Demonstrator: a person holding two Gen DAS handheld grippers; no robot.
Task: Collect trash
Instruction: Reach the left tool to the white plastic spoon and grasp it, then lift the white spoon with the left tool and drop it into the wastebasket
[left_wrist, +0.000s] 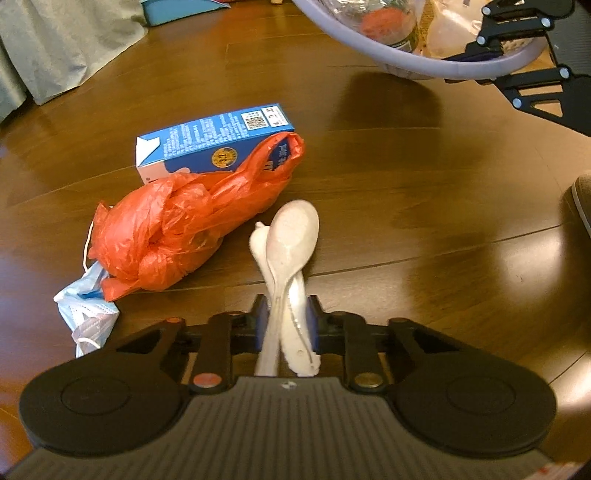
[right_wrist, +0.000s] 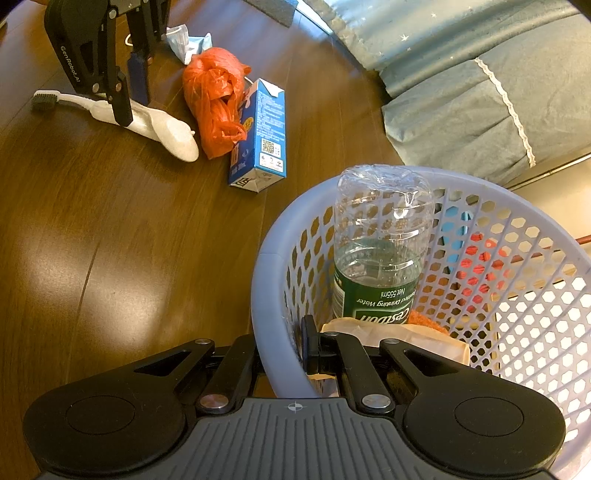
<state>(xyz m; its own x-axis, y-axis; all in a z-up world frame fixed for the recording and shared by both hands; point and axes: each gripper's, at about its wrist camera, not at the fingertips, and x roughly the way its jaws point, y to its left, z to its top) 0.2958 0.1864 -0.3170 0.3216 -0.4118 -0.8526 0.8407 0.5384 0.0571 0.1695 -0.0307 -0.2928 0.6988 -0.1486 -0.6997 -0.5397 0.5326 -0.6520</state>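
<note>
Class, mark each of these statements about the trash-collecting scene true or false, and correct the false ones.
1. The left hand-held gripper is shut on the white spoon and toothbrush. True.
2. The blue carton is already in the basket. False: it lies on the wooden floor, beside the orange plastic bag.
3. The right hand-held gripper clamps the basket rim. True.
4. The plastic bottle lies on the floor. False: it stands cap-down inside the basket.
5. A crumpled face mask lies next to the orange bag. True.
</note>
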